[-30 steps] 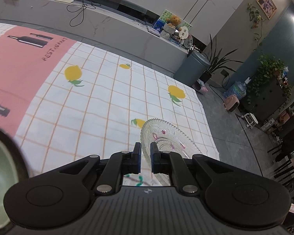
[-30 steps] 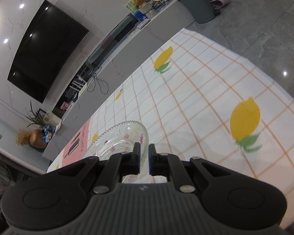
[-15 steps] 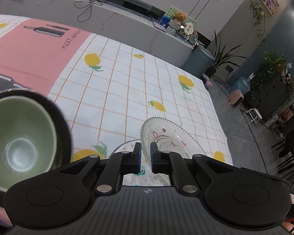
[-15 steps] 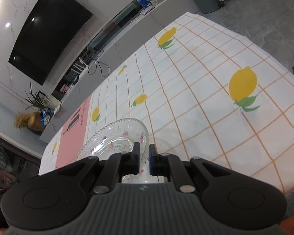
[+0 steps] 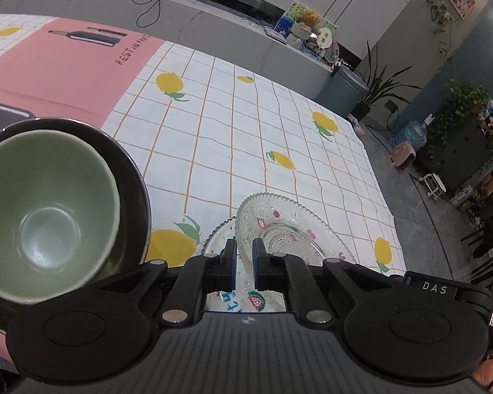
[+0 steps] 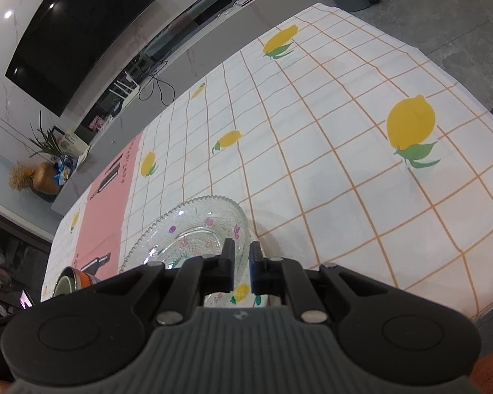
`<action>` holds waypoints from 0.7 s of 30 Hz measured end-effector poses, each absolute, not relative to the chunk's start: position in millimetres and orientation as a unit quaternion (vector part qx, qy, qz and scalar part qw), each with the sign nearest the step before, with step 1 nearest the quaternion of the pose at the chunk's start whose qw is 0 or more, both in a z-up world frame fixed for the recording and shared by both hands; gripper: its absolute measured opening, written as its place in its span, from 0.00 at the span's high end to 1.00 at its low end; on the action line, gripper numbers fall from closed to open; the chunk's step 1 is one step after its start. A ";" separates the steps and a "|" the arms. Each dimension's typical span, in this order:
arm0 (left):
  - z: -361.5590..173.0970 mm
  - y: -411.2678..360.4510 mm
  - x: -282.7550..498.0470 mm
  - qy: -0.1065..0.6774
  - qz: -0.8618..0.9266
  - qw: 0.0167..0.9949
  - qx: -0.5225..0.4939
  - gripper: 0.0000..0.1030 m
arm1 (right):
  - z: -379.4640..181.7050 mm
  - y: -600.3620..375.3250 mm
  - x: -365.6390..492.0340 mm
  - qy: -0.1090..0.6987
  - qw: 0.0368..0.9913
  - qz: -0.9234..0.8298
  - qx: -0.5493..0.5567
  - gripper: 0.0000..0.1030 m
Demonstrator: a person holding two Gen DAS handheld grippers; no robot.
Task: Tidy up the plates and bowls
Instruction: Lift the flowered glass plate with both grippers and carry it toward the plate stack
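Left tongs [image 5: 244,256] closed on rim of clear glass plate with beaded edge and small fruit prints [image 5: 289,226], held tilted just above the checked lemon-print cloth of the desk [image 5: 246,138]. Right tongs [image 6: 240,259] closed on the same plate's opposite rim. Compared with a second ago: pale green bowl [image 5: 46,210], nested in dark bowl [image 5: 131,177], now fully in left view; before, only its edge.

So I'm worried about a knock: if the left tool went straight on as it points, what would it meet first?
Probably the tablecloth, since the left tool already grips the glass plate. The green bowl sits off to one side, though depth is unclear.
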State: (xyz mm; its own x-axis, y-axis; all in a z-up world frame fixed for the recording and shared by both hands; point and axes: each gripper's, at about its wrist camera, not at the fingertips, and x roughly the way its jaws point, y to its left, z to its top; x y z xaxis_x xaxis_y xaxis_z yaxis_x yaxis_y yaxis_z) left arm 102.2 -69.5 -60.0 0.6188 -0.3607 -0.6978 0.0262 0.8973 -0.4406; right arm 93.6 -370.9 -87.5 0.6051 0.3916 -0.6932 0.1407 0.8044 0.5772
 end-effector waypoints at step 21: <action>-75.7 -99.4 96.2 0.475 -0.074 0.874 -0.077 0.90 | -94.0 -349.6 97.1 0.474 0.852 0.061 0.216 0.92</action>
